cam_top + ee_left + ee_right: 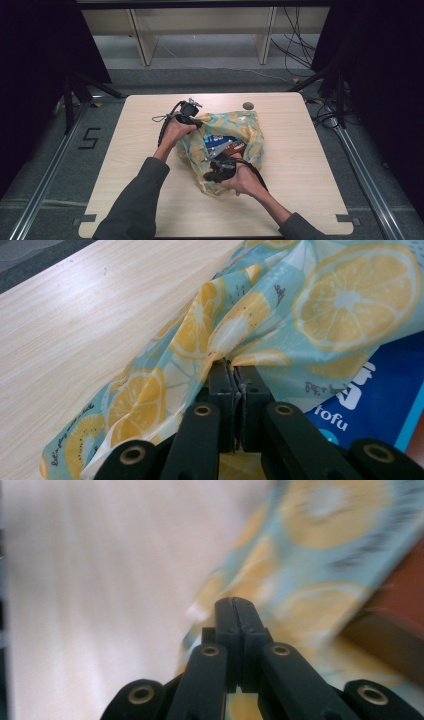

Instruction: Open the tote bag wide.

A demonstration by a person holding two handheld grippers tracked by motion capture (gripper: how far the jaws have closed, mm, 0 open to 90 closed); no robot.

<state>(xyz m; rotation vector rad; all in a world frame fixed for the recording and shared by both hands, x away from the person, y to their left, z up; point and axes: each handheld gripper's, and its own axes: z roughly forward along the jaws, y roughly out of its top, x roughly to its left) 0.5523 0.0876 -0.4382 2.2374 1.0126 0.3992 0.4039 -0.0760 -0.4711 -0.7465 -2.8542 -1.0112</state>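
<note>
Bag: the lemon-print bag (235,132) lies near the middle of the bench (125,165), slightly toward the far edge and right of centre; its long axis runs from the near edge to the far-right corner, its mouth open upward.
Contents: a blue pack (380,390) marked "tofu" and a reddish-brown pack (235,148) lie inside.
Left hand-held gripper (234,371): jaws pinched on the bag's far-left rim.
Right hand-held gripper (234,607): jaws pressed together at the bag's near edge; blur hides whether fabric is caught.
</note>
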